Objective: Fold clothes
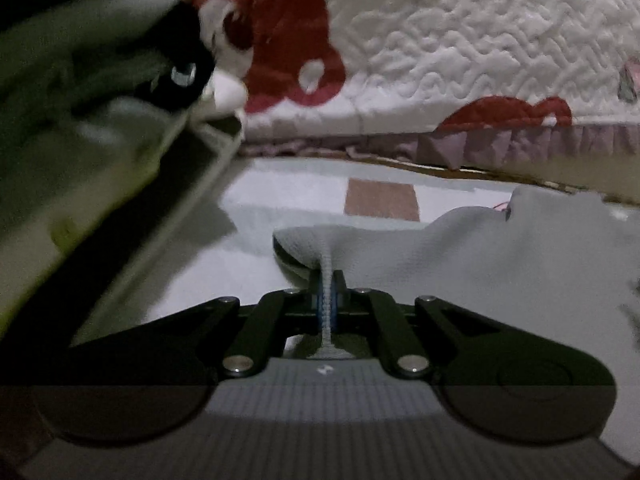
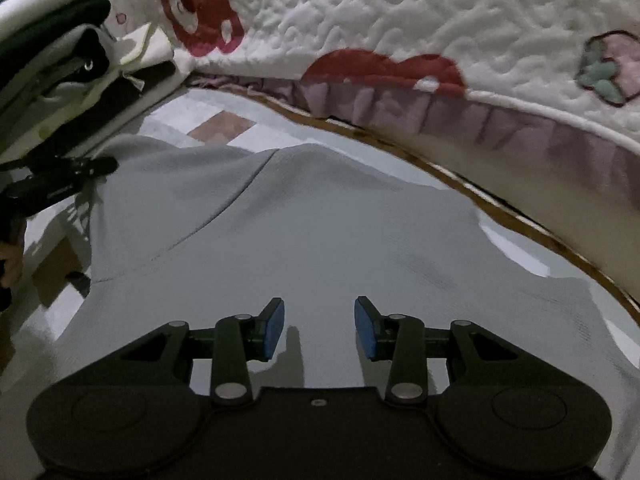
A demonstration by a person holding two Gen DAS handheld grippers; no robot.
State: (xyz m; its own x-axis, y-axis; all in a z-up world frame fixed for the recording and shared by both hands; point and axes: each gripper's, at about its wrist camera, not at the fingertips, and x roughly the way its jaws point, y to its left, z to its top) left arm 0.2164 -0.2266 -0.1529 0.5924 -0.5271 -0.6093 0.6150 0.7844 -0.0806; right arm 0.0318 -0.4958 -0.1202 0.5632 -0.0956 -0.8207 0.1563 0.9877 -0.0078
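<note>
Right wrist view shows you the quilted bedspread (image 2: pixel 460 20) hanging behind, then the grey garment (image 2: pixel 304 224) spread on the tiled floor (image 2: pixel 224 126), its near edge cut off under your right gripper (image 2: pixel 319 328), whose blue pads stand apart above the cloth. At far left, blurred, your left gripper (image 1: pixel 328 300) is clamped on a bunched fold of the garment's edge.
</note>
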